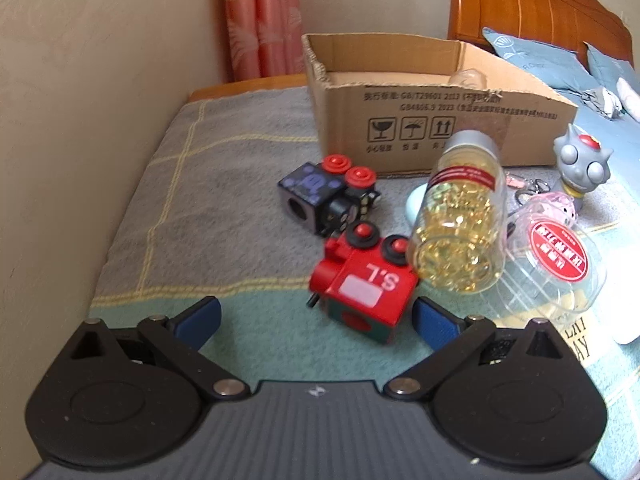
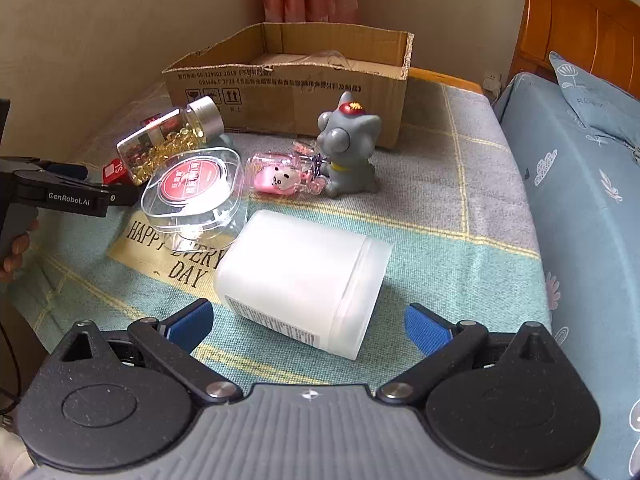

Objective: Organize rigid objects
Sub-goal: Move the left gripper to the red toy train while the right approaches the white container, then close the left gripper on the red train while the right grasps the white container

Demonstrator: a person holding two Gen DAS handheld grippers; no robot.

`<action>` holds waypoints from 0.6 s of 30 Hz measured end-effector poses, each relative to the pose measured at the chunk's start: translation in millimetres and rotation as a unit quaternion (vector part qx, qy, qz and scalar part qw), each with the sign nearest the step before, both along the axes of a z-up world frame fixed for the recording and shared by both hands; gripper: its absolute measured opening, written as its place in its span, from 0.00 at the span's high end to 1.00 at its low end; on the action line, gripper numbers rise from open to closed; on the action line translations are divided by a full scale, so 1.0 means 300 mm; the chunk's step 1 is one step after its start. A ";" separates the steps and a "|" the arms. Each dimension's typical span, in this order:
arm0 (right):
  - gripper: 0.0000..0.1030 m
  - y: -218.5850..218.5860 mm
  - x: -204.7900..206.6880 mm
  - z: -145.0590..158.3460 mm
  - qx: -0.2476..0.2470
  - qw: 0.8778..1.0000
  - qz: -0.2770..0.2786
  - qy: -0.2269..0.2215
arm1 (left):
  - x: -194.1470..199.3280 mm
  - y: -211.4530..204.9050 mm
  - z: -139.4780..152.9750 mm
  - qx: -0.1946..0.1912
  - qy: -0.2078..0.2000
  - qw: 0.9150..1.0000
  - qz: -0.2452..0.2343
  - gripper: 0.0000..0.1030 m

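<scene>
Approaching for pickup: the left gripper (image 1: pixel 316 320), jaws spread, is lining up on the red toy block (image 1: pixel 366 288) at its 12 o'clock. The right gripper (image 2: pixel 308 326), also spread, is straddling the white jar (image 2: pixel 304 280). Next: closing, lifting, carrying toward the cardboard box (image 2: pixel 288 92) beyond.

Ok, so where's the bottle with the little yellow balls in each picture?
Left wrist view: the capsule bottle lies right of centre, silver cap toward the cardboard box, its base by the red toy train.
Right wrist view: the bottle lies at the left, behind the clear container.
Shared landmark: the cardboard box, behind the bottle in both views.
</scene>
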State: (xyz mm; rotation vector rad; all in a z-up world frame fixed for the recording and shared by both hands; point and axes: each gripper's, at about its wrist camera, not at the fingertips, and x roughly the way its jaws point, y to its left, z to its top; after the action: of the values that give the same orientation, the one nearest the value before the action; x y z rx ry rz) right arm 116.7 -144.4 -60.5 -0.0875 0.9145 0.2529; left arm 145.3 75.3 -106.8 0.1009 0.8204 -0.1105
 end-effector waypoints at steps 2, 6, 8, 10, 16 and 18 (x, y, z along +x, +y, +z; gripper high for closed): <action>0.00 0.010 0.011 -0.024 -0.011 1.000 -0.004 0.004 | 0.013 -0.009 -0.001 0.002 -0.004 1.000 -0.006 0.01; 0.00 0.009 0.025 -0.059 -0.023 1.000 -0.007 0.002 | 0.022 -0.016 -0.001 0.012 -0.013 1.000 -0.018 0.01; 0.00 0.003 0.020 -0.061 -0.022 1.000 0.001 -0.005 | 0.018 -0.022 0.001 0.025 -0.021 0.999 -0.026 0.01; 0.00 -0.003 0.012 -0.065 -0.020 1.000 0.008 -0.014 | 0.011 -0.034 0.005 0.037 -0.028 0.998 -0.041 0.06; 0.00 -0.005 0.005 -0.064 -0.017 1.000 0.008 -0.024 | -0.007 -0.075 0.021 0.052 -0.038 0.993 -0.095 0.36; 0.00 -0.005 0.006 -0.063 -0.017 1.000 0.008 -0.024 | -0.003 -0.072 0.023 0.039 -0.033 0.994 -0.100 0.42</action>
State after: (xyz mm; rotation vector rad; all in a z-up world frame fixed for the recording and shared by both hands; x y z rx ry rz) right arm 118.5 -146.1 -79.5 -0.1328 0.8714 0.2497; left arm 144.3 53.7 -99.9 0.2595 0.7473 -0.2623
